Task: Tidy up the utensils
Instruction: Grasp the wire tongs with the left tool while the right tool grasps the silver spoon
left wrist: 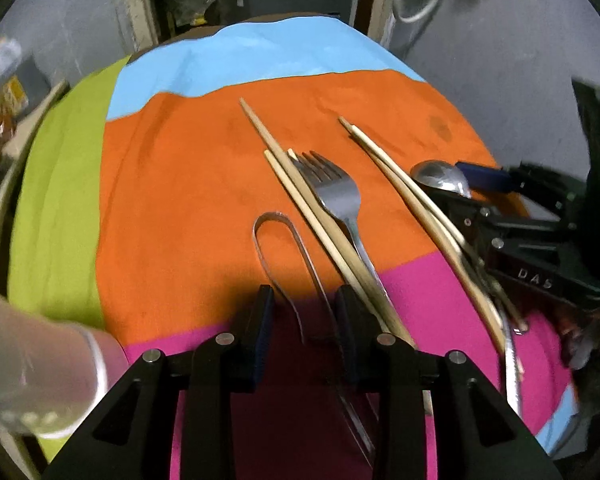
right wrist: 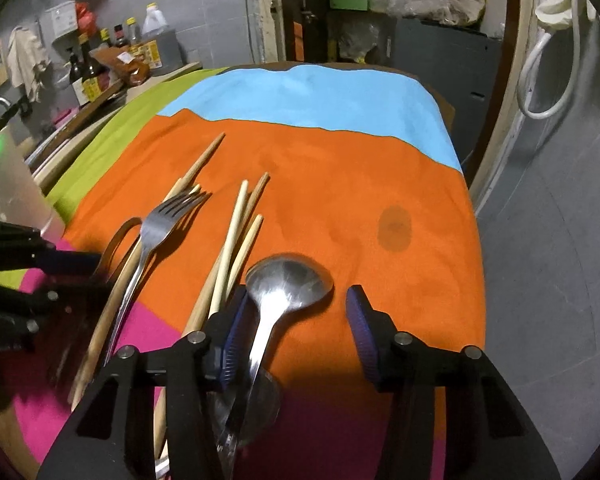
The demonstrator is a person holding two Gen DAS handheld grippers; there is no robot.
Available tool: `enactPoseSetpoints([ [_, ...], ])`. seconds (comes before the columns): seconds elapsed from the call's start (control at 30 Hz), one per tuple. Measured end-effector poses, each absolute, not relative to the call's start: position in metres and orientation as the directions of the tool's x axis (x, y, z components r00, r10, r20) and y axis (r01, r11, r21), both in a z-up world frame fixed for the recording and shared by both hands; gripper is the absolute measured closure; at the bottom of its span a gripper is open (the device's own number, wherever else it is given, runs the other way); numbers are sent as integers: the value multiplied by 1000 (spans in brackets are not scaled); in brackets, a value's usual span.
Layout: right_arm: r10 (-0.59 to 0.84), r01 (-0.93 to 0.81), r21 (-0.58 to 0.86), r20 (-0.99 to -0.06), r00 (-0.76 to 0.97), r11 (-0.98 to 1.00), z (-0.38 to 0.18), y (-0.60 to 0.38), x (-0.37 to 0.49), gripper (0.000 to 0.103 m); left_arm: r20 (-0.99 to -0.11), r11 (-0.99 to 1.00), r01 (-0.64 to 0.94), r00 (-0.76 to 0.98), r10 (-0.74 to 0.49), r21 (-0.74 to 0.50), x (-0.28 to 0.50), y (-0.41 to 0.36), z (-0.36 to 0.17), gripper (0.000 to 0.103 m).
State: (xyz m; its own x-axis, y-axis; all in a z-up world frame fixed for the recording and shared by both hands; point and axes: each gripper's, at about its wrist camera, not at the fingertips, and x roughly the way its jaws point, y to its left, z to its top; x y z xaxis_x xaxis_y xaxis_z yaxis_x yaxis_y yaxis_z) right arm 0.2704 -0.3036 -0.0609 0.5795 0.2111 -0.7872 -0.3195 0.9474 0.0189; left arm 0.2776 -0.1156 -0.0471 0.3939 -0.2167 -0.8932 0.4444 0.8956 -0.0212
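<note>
On the orange and pink cloth [left wrist: 172, 184] lie a steel fork [left wrist: 336, 196], wooden chopsticks [left wrist: 300, 196] beside it, a second bunch of chopsticks [left wrist: 412, 196], a metal tong loop [left wrist: 276, 240] and a steel spoon [left wrist: 440, 176]. My left gripper [left wrist: 304, 304] is open, its fingers either side of the tong's arms. My right gripper [right wrist: 296, 304] is open around the spoon [right wrist: 288, 280], whose handle runs close to the left finger [right wrist: 234, 332]. The fork [right wrist: 168, 220] and chopsticks [right wrist: 236, 240] lie to its left. I cannot tell whether either gripper touches a utensil.
The cloth [right wrist: 340, 168] has blue at the far end, green on the left. A dark stain [right wrist: 395, 227] marks the orange part. Bottles [right wrist: 88, 68] stand on a counter at far left. A white hose [right wrist: 548, 76] hangs on the grey wall, right.
</note>
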Motion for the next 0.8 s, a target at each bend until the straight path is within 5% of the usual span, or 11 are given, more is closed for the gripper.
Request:
enactPoseSetpoints([
  [0.27,191,-324,0,-807,559,946,-62,-299,280,57,-899,891,452,374,-226,-36,289,-113,-49,81],
  [0.47,190,-302,13,-803,565,953,-60,-300,278,77,-864,912,393,414,-286,-114,284,-94,-49,88],
  [0.53,208,-292,39,-794,572,955,-58,-303,276,95,-854,916,377,424,-300,-135,279,-90,-49,88],
  [0.8,213,-315,7,-752,624,949,-54,-297,264,97,-791,914,361,498,-357,-185,254,-83,-41,88],
])
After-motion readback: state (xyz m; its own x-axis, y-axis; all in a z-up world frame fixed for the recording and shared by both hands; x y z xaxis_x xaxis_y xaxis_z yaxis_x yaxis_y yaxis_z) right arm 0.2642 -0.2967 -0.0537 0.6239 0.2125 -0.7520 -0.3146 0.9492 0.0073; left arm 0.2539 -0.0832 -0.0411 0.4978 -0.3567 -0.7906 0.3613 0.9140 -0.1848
